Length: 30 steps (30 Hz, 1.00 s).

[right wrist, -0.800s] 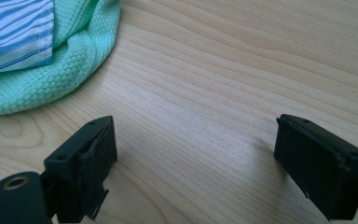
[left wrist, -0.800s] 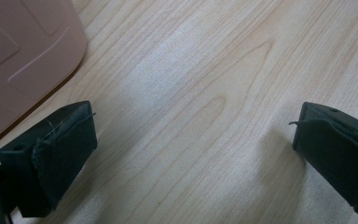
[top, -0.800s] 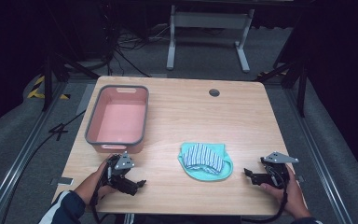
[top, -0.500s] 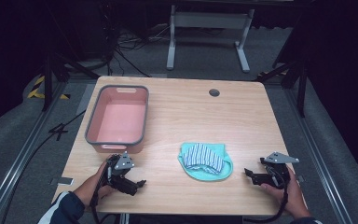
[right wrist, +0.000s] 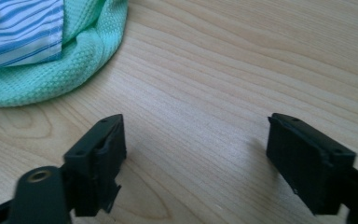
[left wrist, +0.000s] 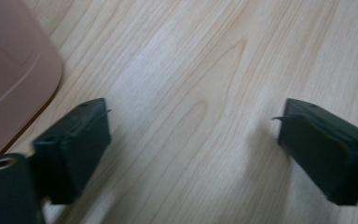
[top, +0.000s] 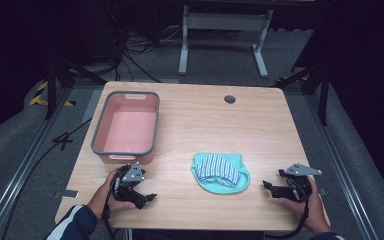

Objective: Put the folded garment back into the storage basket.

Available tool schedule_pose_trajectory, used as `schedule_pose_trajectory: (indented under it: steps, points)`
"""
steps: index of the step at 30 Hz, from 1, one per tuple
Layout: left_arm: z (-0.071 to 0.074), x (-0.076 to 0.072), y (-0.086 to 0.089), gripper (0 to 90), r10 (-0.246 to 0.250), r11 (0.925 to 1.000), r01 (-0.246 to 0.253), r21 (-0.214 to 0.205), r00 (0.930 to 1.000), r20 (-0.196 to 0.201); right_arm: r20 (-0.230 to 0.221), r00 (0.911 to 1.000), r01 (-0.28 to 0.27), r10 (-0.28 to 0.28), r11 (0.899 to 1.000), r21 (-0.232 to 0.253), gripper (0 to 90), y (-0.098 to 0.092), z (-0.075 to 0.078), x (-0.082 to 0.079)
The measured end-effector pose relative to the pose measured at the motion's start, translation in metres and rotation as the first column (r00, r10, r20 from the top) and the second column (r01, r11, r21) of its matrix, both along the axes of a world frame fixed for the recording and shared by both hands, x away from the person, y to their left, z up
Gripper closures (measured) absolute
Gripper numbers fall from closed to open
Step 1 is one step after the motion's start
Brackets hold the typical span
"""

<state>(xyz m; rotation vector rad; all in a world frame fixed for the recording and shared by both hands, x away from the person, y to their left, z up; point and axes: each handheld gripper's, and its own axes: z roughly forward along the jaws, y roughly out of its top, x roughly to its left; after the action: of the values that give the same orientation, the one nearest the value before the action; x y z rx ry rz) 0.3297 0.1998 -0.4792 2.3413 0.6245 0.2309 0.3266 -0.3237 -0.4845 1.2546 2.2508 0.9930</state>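
Both grippers rest open and empty on the counter (top: 260,125): the right gripper (right wrist: 193,158) faces the nearby cloths (right wrist: 51,46), probably its target; the left gripper (left wrist: 191,140) sits beside the pink tub (left wrist: 9,79).

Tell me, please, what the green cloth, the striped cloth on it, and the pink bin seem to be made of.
The green cloth looks like a soft waffle-weave cotton, matte, with a fine raised grid. The striped cloth seems a thinner, smooth woven fabric with blue and white stripes and a stitched hem. The pink bin appears to be moulded plastic with a grey rim, its walls smooth and slightly glossy.
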Motion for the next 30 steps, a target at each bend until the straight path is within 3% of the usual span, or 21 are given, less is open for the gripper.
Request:
schedule_pose_trajectory:
  steps: [6, 15, 23, 30]
  points:
    - [0.005, 0.001, -0.018, 28.5, -0.017, 0.9998, 0.017, -0.002, 0.9997, 0.015, 0.002, 0.9997, -0.025, 0.025, 0.999, 0.03, 39.2, 0.001, 0.005, -0.001]
    - [0.013, 0.008, -0.042, 33.8, -0.016, 0.9998, 0.016, -0.013, 0.9992, 0.036, 0.022, 0.9981, -0.058, 0.057, 0.997, 0.056, 42.9, 0.014, 0.016, 0.0]
    - [0.021, 0.025, -0.071, 39.7, 0.01, 0.9996, -0.009, -0.026, 0.9982, 0.059, 0.052, 0.9918, -0.119, 0.117, 0.992, 0.035, 50.2, 0.035, 0.028, 0.01]
    - [0.024, 0.044, -0.099, 43.0, 0.032, 0.9994, -0.03, -0.02, 0.9959, 0.085, 0.043, 0.9844, -0.171, 0.17, 0.985, 0.012, 53.6, 0.058, 0.03, 0.023]
